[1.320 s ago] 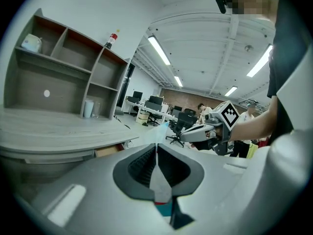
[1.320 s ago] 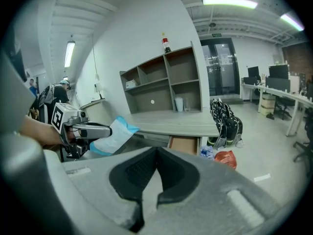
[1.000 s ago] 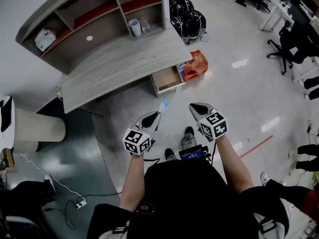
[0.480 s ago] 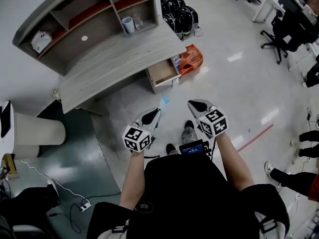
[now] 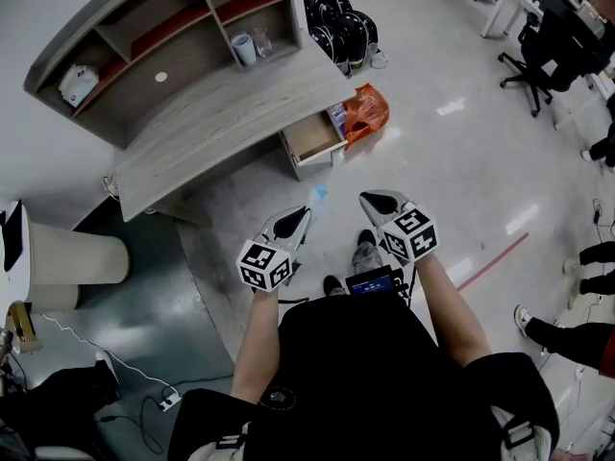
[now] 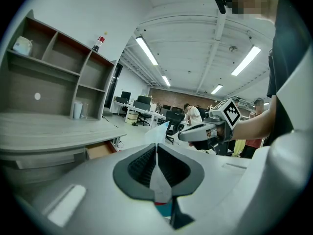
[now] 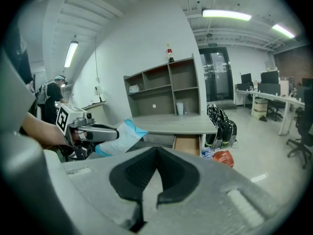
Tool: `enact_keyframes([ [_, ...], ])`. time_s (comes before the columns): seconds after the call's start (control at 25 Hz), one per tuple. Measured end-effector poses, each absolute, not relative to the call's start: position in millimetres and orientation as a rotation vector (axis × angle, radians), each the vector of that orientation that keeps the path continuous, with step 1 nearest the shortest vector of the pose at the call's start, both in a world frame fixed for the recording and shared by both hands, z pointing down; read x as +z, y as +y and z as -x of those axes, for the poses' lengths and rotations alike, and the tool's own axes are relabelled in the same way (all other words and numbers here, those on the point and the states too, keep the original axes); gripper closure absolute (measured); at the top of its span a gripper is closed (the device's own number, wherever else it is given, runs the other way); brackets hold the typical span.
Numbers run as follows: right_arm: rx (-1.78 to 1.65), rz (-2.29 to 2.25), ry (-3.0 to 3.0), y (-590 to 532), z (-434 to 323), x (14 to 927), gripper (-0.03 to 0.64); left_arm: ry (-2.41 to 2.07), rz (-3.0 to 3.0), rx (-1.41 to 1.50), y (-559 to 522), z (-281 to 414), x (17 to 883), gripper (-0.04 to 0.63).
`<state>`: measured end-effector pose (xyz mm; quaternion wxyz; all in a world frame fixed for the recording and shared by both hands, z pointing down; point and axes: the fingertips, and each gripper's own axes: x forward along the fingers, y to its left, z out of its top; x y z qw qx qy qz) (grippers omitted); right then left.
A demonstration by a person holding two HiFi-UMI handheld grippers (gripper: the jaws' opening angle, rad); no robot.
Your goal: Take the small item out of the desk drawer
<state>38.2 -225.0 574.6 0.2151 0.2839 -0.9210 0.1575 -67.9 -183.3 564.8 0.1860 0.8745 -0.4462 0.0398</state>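
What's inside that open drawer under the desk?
The drawer shows only its bare brown bottom; nothing lies in the visible part. Its rear end sits under the desktop, so that part is covered.

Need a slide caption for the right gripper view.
Left gripper holds a blue-and-white packet well away from the open desk drawer.

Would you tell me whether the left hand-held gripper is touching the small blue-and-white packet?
Touching: the left gripper view shows the left hand-held gripper clamped on the packet.
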Motion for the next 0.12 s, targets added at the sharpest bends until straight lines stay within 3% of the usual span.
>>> enact_keyframes([
  [0.12,0.436,-0.785,-2.555,-225.3,-36.8,573.4,0.620,-1.258,-2.464,0.111,-183.4,68.9,564.1,0.580],
])
